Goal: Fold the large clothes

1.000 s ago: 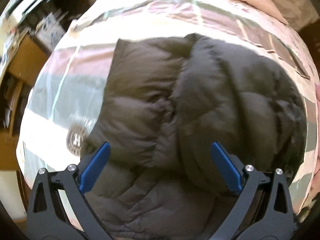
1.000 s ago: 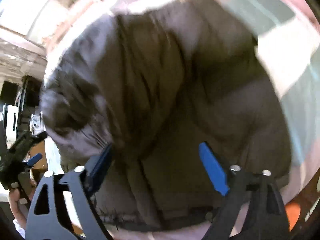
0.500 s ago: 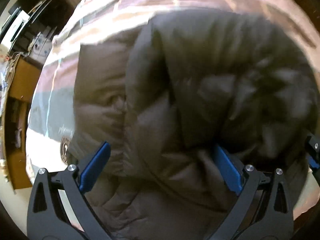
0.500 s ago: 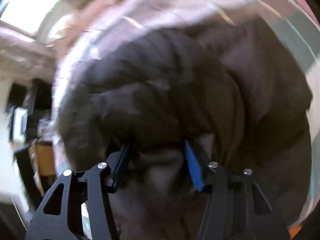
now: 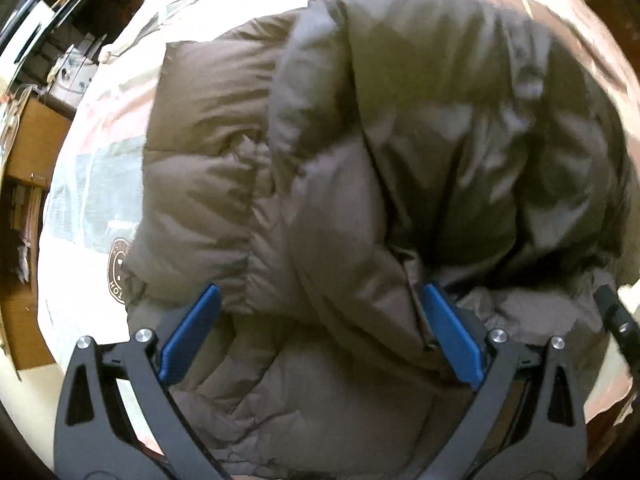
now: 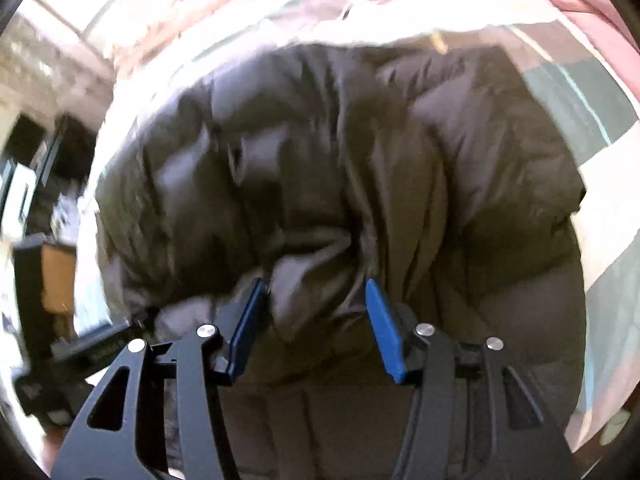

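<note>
A bed (image 5: 100,128) covered with a blanket in pink, white and grey-green blocks takes up most of both views, and a round dark logo (image 5: 119,270) is printed on the blanket at the left edge of the jacket in the left wrist view. On the bed lies a large dark brown puffer jacket (image 5: 360,160), folded over on itself so that a thick upper layer bulges over a flatter quilted layer nearest the cameras; in the right wrist view the same jacket (image 6: 320,168) fills the middle of the frame. A pink quilt (image 6: 588,12) is bunched at the far right corner of the bed, and wooden furniture (image 5: 28,148) stands off the bed's left side. The left gripper (image 5: 320,332) hangs low over the jacket with its jaws spread wide; its right blue pad is tucked under the edge of the folded layer, the left pad lies against the fabric. The right gripper (image 6: 316,320) has its jaws drawn partly in, pinching a bunched fold of the jacket's upper layer between the blue pads.
</note>
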A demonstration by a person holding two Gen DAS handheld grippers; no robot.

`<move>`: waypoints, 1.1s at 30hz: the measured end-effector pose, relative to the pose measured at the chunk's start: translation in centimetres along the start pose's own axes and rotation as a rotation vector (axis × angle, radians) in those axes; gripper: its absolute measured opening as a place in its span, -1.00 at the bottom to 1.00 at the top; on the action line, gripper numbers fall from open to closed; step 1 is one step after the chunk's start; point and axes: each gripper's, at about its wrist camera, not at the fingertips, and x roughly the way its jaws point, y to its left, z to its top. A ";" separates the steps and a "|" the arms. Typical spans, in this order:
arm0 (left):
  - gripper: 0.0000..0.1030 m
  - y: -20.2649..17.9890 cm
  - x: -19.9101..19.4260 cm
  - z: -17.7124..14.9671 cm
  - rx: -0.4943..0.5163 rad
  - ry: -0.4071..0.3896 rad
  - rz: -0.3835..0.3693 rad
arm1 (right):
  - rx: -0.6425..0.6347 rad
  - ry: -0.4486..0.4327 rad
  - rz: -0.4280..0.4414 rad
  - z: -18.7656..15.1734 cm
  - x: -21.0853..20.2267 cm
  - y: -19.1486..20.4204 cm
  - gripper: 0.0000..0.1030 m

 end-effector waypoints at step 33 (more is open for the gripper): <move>0.96 0.8 5.8 -1.9 -0.032 0.086 -0.047 | -0.425 0.110 -0.038 14.3 9.1 18.2 0.20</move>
